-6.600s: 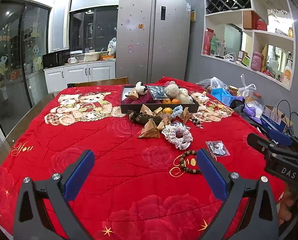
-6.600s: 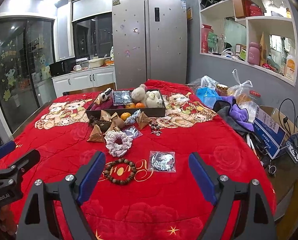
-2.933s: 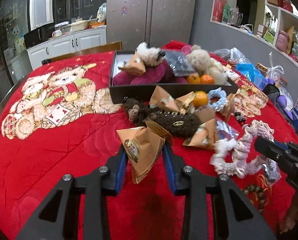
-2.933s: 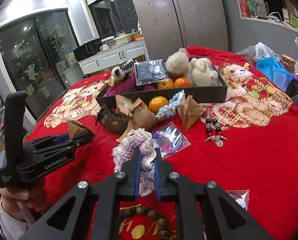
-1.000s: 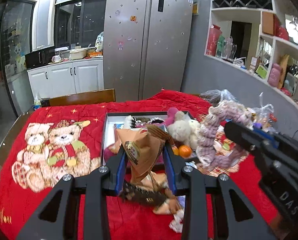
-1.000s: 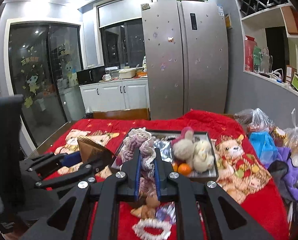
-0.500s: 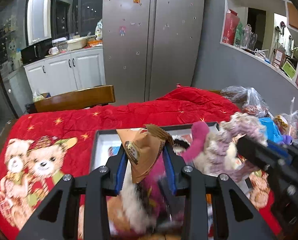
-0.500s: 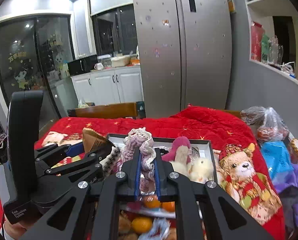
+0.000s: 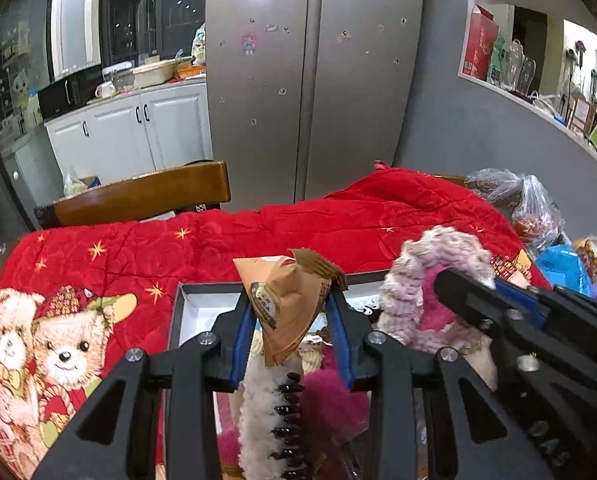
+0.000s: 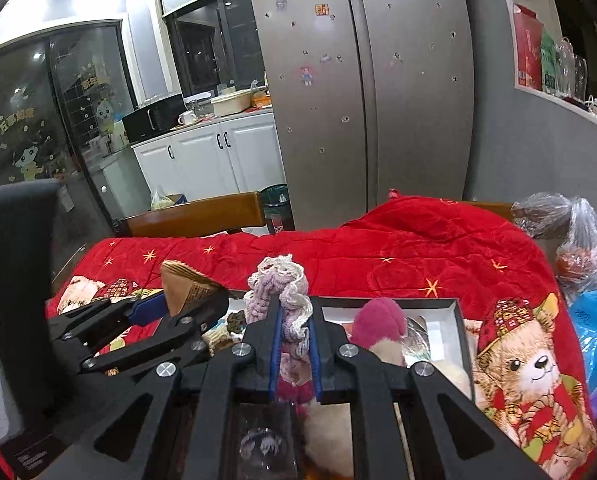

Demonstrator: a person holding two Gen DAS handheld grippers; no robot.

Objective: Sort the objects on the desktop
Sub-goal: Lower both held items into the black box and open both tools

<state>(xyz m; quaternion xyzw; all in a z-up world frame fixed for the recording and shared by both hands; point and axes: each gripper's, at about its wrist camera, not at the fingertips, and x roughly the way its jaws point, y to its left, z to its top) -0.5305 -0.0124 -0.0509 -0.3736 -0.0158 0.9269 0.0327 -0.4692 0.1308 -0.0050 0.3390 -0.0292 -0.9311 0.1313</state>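
Observation:
My left gripper (image 9: 290, 312) is shut on a brown triangular paper packet (image 9: 286, 300) and holds it over the dark-rimmed box (image 9: 178, 300), near the box's far left part. The packet also shows in the right wrist view (image 10: 186, 286). My right gripper (image 10: 294, 320) is shut on a pink-and-white crocheted ring (image 10: 282, 288) and holds it over the same box (image 10: 460, 320); the ring also shows in the left wrist view (image 9: 426, 268). The box holds plush toys, among them a magenta one (image 10: 378, 320), and a white furry toy with black beads (image 9: 274, 408).
A red quilt with teddy bear prints (image 9: 58, 340) covers the table. A wooden chair back (image 9: 138, 196) stands at the far edge. Plastic bags (image 9: 534, 208) and a blue bag (image 10: 594, 328) lie at the right. A fridge (image 9: 314, 80) stands behind.
Both grippers have moved forward and lower over the box with their objects still held. The box and its toys now lie directly beneath the fingers.

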